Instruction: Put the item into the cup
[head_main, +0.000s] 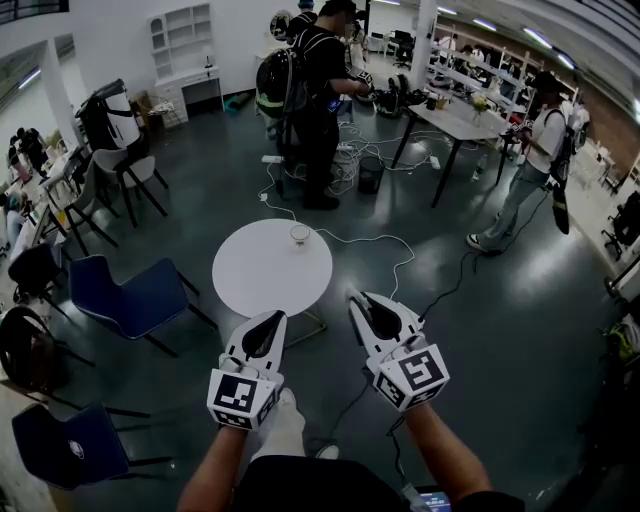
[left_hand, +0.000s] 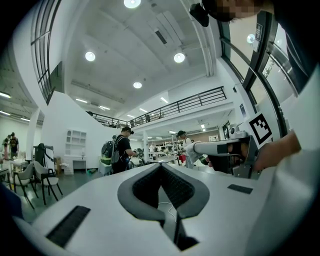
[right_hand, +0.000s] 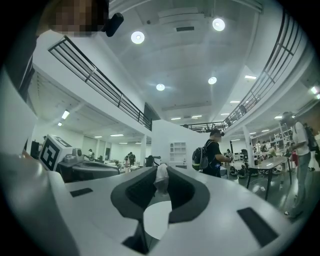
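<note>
Right gripper view shows the fingers of our right gripper (right_hand: 161, 172) pinching the white item (right_hand: 161, 182), which we judge soft, light and best held by its bunched end, while our left gripper (left_hand: 161, 166) has its fingers closed, empty.

left gripper (head_main: 274, 320): level, fingers together | right gripper (head_main: 358, 300): level, fingers pinching white item (right_hand: 161, 176)

1. Two grippers in my hands: left gripper (head_main: 272, 318), right gripper (head_main: 358, 298).
2. One round white table (head_main: 250, 275) ahead of me.
3. One cup (head_main: 300, 235).
4. One small white item (right_hand: 161, 176).
5. Two blue chairs (head_main: 135, 300).
6. Two people I can count clearly on their feet: person in black (head_main: 320, 90), person in white top (head_main: 542, 145).
</note>
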